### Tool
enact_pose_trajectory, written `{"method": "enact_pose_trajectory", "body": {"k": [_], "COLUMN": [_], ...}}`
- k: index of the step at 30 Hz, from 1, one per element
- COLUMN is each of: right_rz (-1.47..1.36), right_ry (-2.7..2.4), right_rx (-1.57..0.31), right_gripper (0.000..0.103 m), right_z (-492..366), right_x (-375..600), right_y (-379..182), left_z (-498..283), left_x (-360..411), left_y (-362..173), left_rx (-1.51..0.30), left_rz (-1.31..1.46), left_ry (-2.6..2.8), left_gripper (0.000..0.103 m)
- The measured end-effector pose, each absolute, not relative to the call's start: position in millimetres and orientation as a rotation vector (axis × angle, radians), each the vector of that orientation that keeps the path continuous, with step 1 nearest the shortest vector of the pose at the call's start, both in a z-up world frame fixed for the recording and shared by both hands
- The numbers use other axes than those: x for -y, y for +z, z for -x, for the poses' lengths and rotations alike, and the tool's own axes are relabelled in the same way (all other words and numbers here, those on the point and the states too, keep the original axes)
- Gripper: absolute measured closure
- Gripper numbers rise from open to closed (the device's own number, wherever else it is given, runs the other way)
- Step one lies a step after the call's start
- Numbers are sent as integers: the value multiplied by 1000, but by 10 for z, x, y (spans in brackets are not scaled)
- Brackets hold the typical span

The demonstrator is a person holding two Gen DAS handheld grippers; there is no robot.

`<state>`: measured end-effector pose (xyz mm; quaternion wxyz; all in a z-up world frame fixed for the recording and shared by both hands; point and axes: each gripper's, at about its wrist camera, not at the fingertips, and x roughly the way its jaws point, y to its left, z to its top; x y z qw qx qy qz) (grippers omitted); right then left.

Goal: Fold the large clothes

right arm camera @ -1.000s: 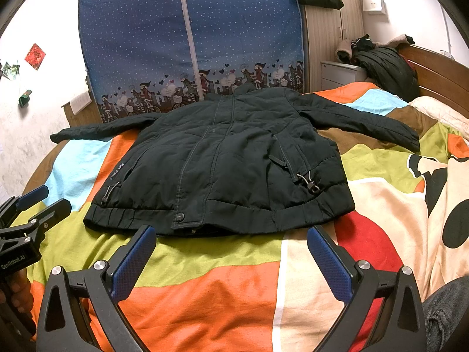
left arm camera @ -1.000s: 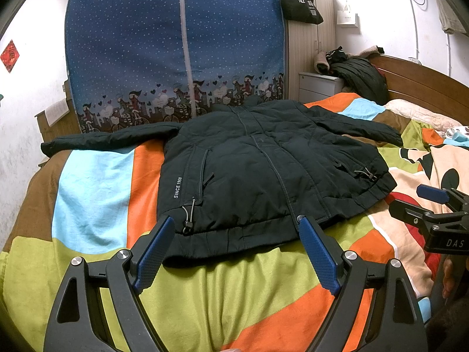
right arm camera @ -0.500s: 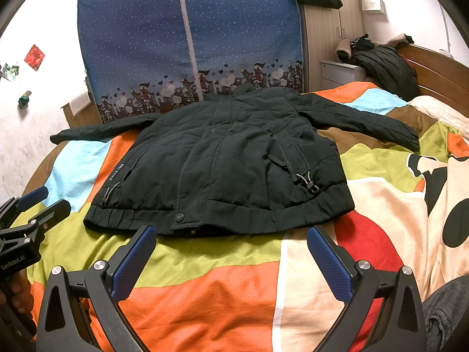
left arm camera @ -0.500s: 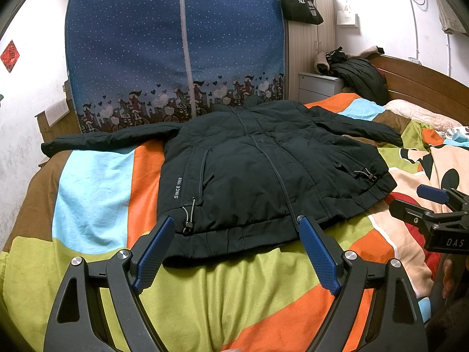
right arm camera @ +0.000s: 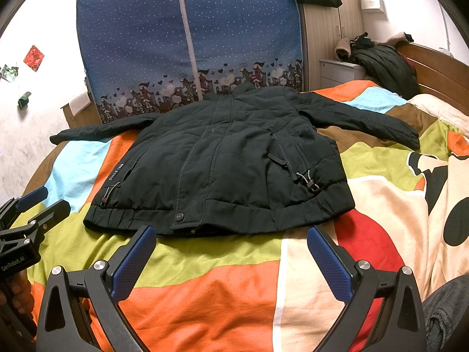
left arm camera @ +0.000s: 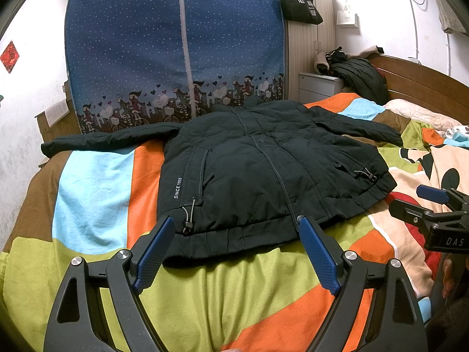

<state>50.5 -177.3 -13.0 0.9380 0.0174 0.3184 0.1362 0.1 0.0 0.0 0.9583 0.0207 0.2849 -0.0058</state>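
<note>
Jacket [left arm camera: 263, 176], "SINCE 1968" print [left arm camera: 178, 188] beside left pocket

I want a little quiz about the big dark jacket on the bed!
1. True or false: the dark padded jacket lies spread flat with both sleeves out.
2. Does the left gripper hold anything?
3. The right gripper hangs over: A) a pillow, B) the colourful patchwork bedspread, C) the floor.

Key: 1 true. 2 no, its jaws are open just short of the hem. 3 B.
</note>
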Motion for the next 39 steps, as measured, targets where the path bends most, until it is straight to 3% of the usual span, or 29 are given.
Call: {"method": "enact_pose_trajectory", "body": {"k": [14,22,33,39], "right_rz": [-35,-45,-125,-199], "right_ry": [277,272,241,131], "right_rx": [-656,-769,-708,-688], "right_gripper": [0,0,0,0], "right_z": [-525,-727,-1666,-2527], "right_x": [1797,1790,2463,3014], "right_y": [-122,-144,340,310], "left_z": [-10,-329,-1374,-2205], "left_x": [-5,-162,-219,-40], "left_y": [-6,-90,483,651], "left_rx": [-588,-743,-769,-707], "left_rz": [-38,27,-61,-126], "left_ry": [-9,26,31,-6], "left_gripper": [20,20,20,20]}}
